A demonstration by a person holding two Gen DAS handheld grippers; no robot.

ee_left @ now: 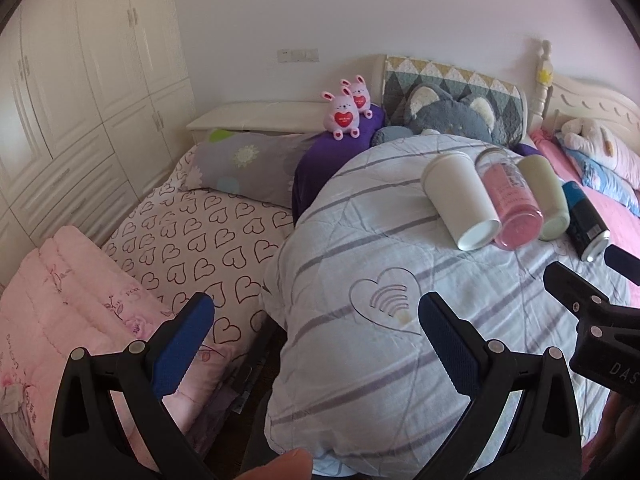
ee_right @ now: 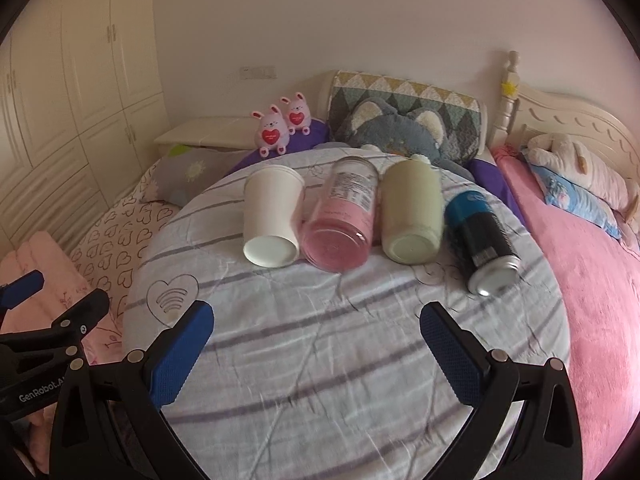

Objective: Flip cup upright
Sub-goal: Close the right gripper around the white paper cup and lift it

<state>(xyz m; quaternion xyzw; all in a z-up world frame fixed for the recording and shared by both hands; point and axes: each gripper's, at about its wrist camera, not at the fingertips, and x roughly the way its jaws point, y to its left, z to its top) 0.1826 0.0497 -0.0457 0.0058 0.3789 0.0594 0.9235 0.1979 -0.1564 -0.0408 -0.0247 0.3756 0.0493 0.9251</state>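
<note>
Nearest, right wrist view: the right claw [ee_right: 316,350] sits at 6 o'clock, both blue pads spread wide with only striped quilt [ee_right: 320,360] between them, holding nothing. The wide spread reads as preparation for a broad object. At 8 o'clock the left claw [ee_right: 52,296] enters from the side, also empty; in its own view its pads stand wide apart, aimed over the quilt's left edge, clear of the row.

Mid-field, 12 o'clock: four containers lie on their sides on the quilt over the bed, bases toward the camera, mouths pointing to the headboard. Left to right: white paper cup [ee_right: 272,220], pink-tinted glass jar [ee_right: 340,224], pale green cup [ee_right: 412,216], dark can [ee_right: 480,244]. The first three touch flank to flank; the can lies just apart, angled. The soft quilt likely keeps them from rolling.

Which cup is the target cannot be told; the paper cup is probably it.

Far: two pink bunny toys [ee_right: 280,128] at 11 o'clock, grey bear cushion [ee_right: 392,132] behind the row.

Judgement: approach stage, no contact yet.
</note>
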